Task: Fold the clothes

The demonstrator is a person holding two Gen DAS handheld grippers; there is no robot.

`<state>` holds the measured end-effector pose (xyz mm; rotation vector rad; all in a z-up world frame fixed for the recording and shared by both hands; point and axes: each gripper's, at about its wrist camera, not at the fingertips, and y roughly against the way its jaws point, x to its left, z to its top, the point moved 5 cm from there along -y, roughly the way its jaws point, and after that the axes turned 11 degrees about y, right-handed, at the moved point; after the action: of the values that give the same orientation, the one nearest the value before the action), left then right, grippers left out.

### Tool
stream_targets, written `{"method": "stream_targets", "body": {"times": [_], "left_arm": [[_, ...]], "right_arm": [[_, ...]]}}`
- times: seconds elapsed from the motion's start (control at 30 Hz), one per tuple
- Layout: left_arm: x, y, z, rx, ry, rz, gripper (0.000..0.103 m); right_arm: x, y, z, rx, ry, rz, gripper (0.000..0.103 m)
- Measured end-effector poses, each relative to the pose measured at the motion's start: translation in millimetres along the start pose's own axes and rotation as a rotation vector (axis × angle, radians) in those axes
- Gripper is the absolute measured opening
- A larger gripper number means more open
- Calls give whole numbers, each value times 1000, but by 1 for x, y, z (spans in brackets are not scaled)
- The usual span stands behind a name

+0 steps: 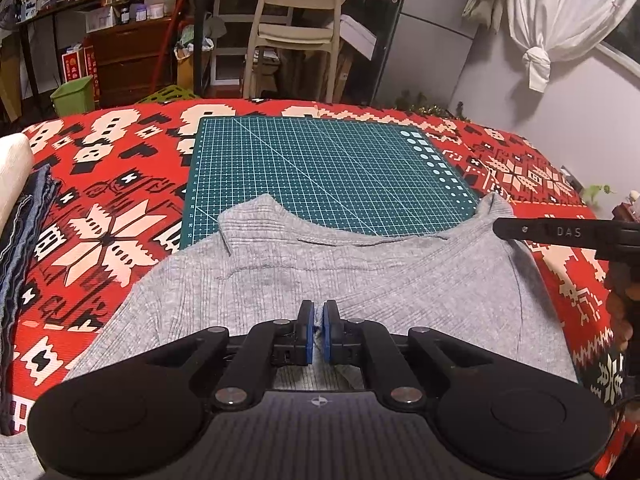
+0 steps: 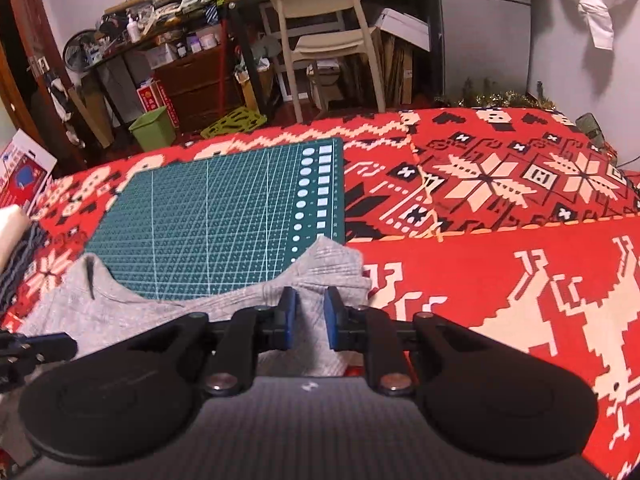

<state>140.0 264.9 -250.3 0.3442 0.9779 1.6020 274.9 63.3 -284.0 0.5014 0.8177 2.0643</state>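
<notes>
Two tools clamp grey top [image 1: 340,272]: left tool [image 1: 319,314], right tool [image 2: 310,308]; green mat [image 1: 320,168] on red patterned cloth [image 2: 500,280]

Each view looked forward and downward along the two fingers of its own hand-held gripper, from just behind them and close above the cloth-covered bench [image 1: 120,216]. The left wrist view sat over the near middle of the grey knit garment [image 1: 360,276], facing the green cutting mat [image 1: 320,176] head-on. The right wrist view sat further right, over the garment's right corner, so the mat lay to its left. Both views shared the mat, the garment's far edge, the red patterned cloth and the beige chair [image 2: 324,36] beyond.
</notes>
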Motion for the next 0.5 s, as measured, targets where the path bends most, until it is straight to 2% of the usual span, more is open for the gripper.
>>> {"method": "stream_targets", "body": {"times": [0.17, 0.23, 0.27, 0.3, 0.4, 0.5], "left_arm": [[0, 0, 1, 2, 8, 4, 5], [0, 0, 1, 0, 4, 7, 5], [-1, 0, 1, -1, 2, 8, 5], [0, 0, 1, -2, 2, 8, 6], [2, 0, 1, -1, 13, 0, 6], [3, 1, 1, 0, 25, -1, 8]], "right_arm": [[-5, 14, 8, -55, -36, 0, 17], [-10, 13, 9, -42, -48, -8, 13], [-11, 8, 8, -20, -38, -8, 4], [-11, 4, 6, 1, -28, -8, 1], [-12, -7, 2, 22, 11, -31, 0], [-23, -4, 3, 1, -39, -48, 1]]}}
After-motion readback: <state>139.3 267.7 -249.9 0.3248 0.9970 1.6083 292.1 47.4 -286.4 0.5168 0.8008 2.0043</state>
